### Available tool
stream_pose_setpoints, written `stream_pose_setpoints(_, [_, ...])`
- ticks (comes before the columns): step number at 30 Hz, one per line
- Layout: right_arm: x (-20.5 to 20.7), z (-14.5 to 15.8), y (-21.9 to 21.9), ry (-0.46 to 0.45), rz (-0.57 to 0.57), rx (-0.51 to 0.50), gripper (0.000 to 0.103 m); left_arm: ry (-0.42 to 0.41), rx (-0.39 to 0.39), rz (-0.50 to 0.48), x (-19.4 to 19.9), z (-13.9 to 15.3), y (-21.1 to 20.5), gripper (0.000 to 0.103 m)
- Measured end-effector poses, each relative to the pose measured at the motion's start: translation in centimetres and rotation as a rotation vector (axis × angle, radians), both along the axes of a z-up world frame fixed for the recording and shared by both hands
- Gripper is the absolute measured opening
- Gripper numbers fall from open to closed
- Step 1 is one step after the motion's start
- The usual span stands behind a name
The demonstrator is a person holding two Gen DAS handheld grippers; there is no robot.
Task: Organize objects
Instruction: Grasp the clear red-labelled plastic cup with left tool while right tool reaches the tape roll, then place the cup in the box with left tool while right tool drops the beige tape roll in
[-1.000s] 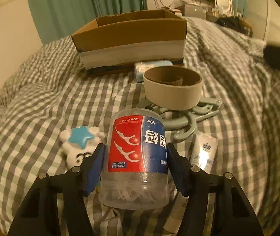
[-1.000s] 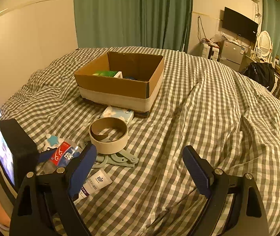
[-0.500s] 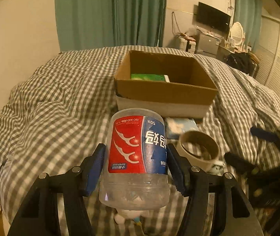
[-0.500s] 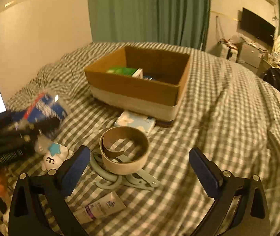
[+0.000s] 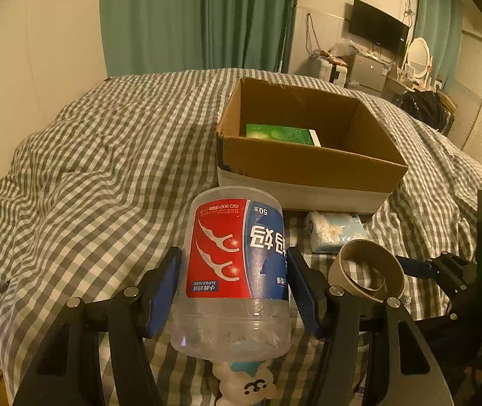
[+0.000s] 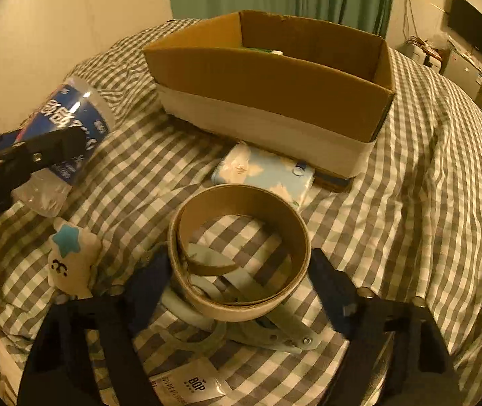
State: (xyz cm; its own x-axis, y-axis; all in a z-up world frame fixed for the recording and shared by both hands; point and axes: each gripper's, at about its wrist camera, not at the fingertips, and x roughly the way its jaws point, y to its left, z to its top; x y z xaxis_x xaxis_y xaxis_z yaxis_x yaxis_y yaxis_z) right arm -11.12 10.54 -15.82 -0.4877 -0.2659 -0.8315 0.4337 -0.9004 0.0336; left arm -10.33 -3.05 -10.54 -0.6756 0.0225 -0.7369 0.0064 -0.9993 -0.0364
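Checked bed cover (image 5: 105,176) is carrying a cardboard box (image 5: 308,165), its contents mostly hidden. Left gripper (image 5: 234,291) is clenching a floss-pick jar (image 5: 236,267) in the air. Right gripper (image 6: 237,280), fingers spread, is straddling a tape ring (image 6: 241,250) that is partly covering a hanger (image 6: 275,331).

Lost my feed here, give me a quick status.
Left gripper shut on floss-pick jar, airborne. Right gripper open, straddling tape ring. Cardboard box path clear.

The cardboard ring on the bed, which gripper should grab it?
The right gripper. Its open jaws already sit either side of the cardboard ring, while the left gripper is busy holding the floss pick jar.
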Motion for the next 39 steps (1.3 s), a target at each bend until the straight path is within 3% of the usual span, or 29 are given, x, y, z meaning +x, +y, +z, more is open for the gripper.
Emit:
stream_pose_setpoints(5, [1.0,2.8,0.7,0.081,-0.009,-0.019,0.077,0.017,0.0,-0.004,0.2,1.1,0.3,0.063])
stream_pose_setpoints(9, [1.6,8.0,1.6,0.194,-0.01,-0.063,0.076,0.045,-0.023,-0.003,0.1,3.1,0.7,0.063])
stream_pose_setpoints(14, [0.9,13.9,2.7,0.313,-0.015,-0.075,0.076,0.118,-0.019,-0.022,-1.4,7.1,1.4,0.063])
stream_pose_setpoints(20, [-1.5,17.7,3.5,0.393,-0.027,-0.075,0.076,0.23,-0.032,-0.052,-4.5,10.4,2.7,0.063])
stream_pose_setpoints(25, [-5.1,18.3,3.8,0.403,-0.019,-0.094,0.076,0.268,-0.027,-0.071,-8.0,10.3,3.0,0.063])
stream_pose_setpoints(30, [-9.6,17.2,3.6,0.382,-0.01,-0.101,0.076,0.244,-0.027,-0.086,-12.5,8.8,3.4,0.063])
stream_pose_setpoints(39, [-17.2,11.3,2.8,0.311,-0.021,-0.076,0.075,0.158,-0.033,-0.096,-20.1,3.8,3.6,0.063])
